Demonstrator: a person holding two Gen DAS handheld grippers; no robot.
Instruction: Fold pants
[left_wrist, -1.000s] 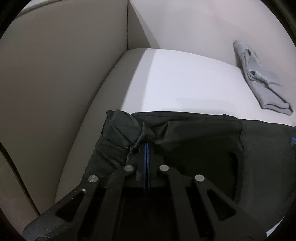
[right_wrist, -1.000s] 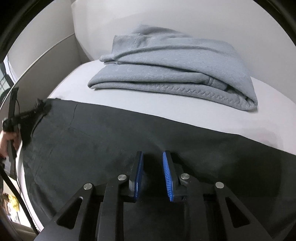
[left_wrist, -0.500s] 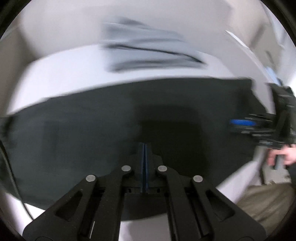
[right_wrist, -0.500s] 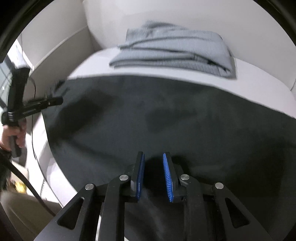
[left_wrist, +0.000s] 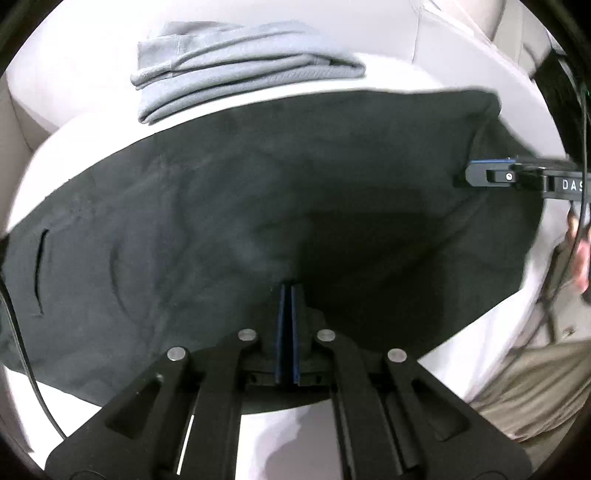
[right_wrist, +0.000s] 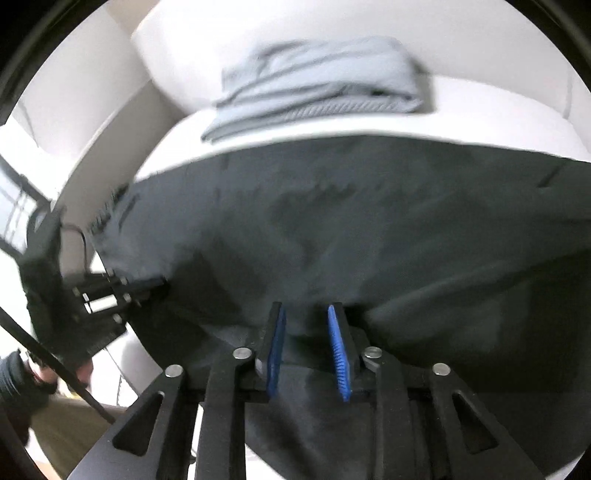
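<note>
The black pants (left_wrist: 229, 206) look soft and limp, so the left gripper (left_wrist: 287, 295), jaws together on the near edge, and the right gripper (right_wrist: 306, 328), jaws apart around a fold, should hold hems.

left tongs (left_wrist: 287, 291) swung across, pants (left_wrist: 240, 221) folded over

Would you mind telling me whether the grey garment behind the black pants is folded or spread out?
Folded: the grey garment lies in stacked layers behind the black pants.
</note>
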